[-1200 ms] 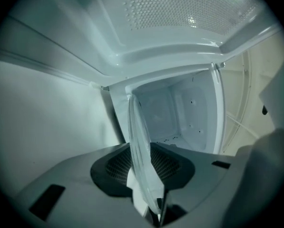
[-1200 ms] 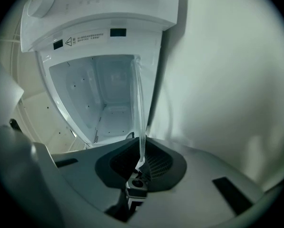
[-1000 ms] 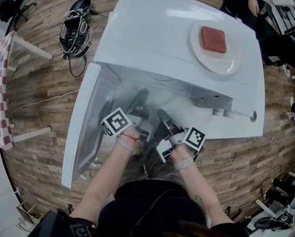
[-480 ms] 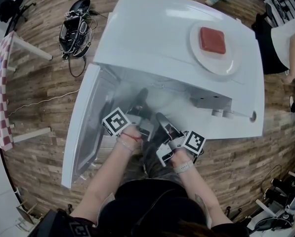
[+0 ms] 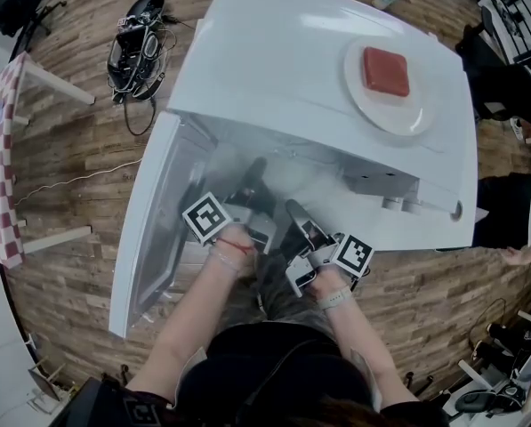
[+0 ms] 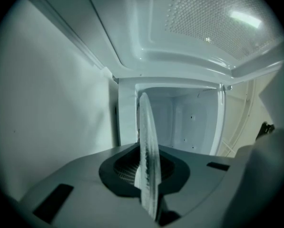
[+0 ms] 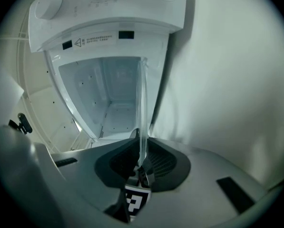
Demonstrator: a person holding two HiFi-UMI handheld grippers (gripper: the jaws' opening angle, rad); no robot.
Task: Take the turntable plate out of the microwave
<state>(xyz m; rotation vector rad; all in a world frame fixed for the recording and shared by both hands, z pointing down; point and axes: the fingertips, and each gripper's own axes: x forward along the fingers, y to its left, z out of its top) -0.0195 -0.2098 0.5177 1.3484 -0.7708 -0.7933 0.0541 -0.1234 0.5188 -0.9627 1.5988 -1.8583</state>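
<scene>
The turntable plate (image 6: 148, 141) is clamped in the right gripper (image 7: 141, 163) jaws and in the left gripper (image 6: 149, 198) jaws, which have just been closing on it. It should be drawn out level, with both sides kept together

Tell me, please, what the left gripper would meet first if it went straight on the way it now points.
The left gripper, whose jaws have just been closing, already has the turntable plate between them. Pushed on, plate and gripper would probably meet the microwave's back wall first, though depth is unclear.
</scene>
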